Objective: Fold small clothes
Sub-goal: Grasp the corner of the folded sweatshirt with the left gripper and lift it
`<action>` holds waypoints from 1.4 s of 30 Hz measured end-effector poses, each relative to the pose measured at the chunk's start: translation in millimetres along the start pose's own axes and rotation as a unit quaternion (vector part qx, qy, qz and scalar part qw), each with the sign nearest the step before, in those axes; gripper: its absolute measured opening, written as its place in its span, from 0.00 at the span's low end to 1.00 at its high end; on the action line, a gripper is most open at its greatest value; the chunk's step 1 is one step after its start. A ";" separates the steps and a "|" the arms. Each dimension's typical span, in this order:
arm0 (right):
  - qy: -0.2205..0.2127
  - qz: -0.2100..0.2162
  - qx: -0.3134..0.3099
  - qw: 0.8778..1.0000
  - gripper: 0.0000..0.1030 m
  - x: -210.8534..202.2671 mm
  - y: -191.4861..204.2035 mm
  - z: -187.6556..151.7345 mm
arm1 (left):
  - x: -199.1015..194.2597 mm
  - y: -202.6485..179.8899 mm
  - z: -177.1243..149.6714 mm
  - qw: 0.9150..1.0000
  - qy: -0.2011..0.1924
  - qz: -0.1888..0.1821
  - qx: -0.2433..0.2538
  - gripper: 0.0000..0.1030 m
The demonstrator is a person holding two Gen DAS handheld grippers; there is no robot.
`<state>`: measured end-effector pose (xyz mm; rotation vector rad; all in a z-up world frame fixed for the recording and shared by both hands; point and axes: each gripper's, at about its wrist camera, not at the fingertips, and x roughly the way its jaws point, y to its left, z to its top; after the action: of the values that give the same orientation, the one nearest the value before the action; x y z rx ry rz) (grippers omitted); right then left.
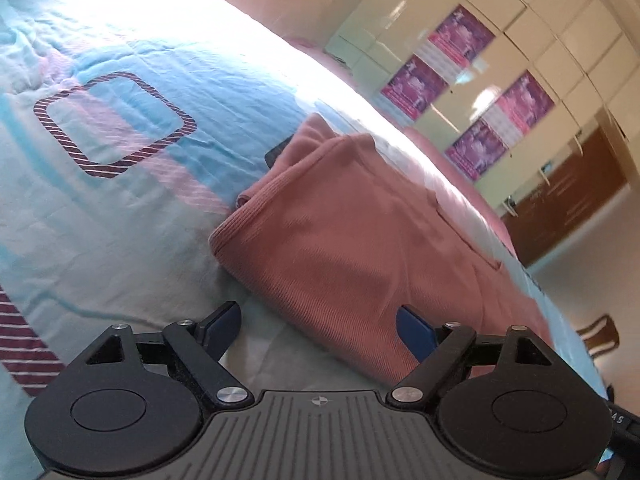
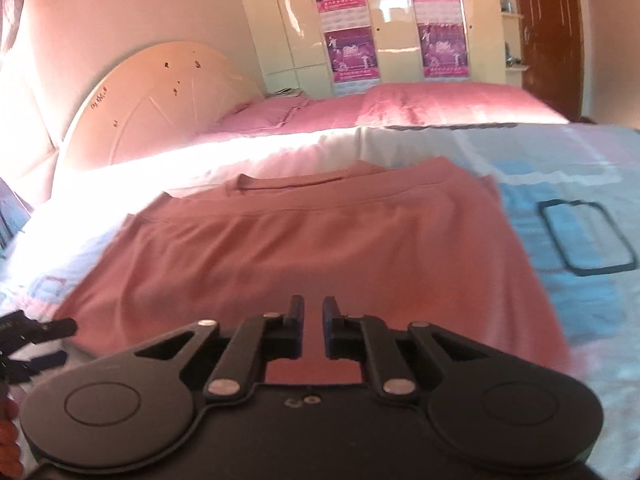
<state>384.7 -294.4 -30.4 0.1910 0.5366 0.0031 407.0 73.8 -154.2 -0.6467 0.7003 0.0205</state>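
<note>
On the bed (image 1: 100, 208), a pink garment (image 1: 352, 236) is lying already doubled over, its ribbed hem showing as a thick layered edge on the patterned blue quilt. Judging by that stacked edge, the folding is sitting partway through: one fold looks done, and another seems due to bring the piece down to a small packet.

The left tongs (image 1: 318, 328) are standing wide open, holding nothing, with the near corner of the garment lying right between and just ahead of the blue pads. The right tongs (image 2: 312, 312) are sitting nearly closed with a narrow gap between the tips; nothing is visibly caught in them, and the garment is spreading out flat just beyond and beneath them. At the left edge of the right view, the other tool is poking in beside the cloth.

A next move is probably calling for each tongs to pinch a near corner through all layers, then to carry the edge across evenly. Loose upper layers may be sliding apart if only the top one is being caught.
</note>
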 end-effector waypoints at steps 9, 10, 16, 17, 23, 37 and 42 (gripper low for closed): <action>0.015 0.040 0.013 0.999 0.06 42.0 18.2 14.7 | 30.6 10.7 18.0 0.997 -0.023 -0.033 -0.068 0.68; 0.017 0.043 0.014 0.999 0.06 45.8 19.4 15.0 | 33.9 14.3 18.3 0.995 -0.029 -0.045 -0.087 0.68; 0.028 0.046 0.012 0.999 0.06 64.6 27.8 16.1 | 56.1 20.5 25.6 0.987 -0.046 -0.072 -0.135 0.59; 0.027 0.044 0.013 0.999 0.06 65.2 29.1 16.1 | 60.0 21.5 27.1 0.986 -0.046 -0.075 -0.141 0.56; 0.032 0.023 0.027 0.999 0.01 70.2 41.1 19.2 | 87.5 29.1 41.8 0.982 -0.032 -0.090 -0.163 0.33; 0.067 -0.013 0.063 0.996 0.00 93.4 61.6 16.7 | 109.0 42.3 60.0 0.982 -0.013 -0.108 -0.157 0.11; 0.054 -0.002 0.066 0.996 0.01 86.4 68.3 12.2 | 112.9 36.8 64.4 0.981 -0.010 -0.098 -0.167 0.11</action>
<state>468.3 -225.0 -51.6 0.3208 0.6456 -0.0265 524.0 117.8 -205.3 -1.0347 0.6152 -0.0383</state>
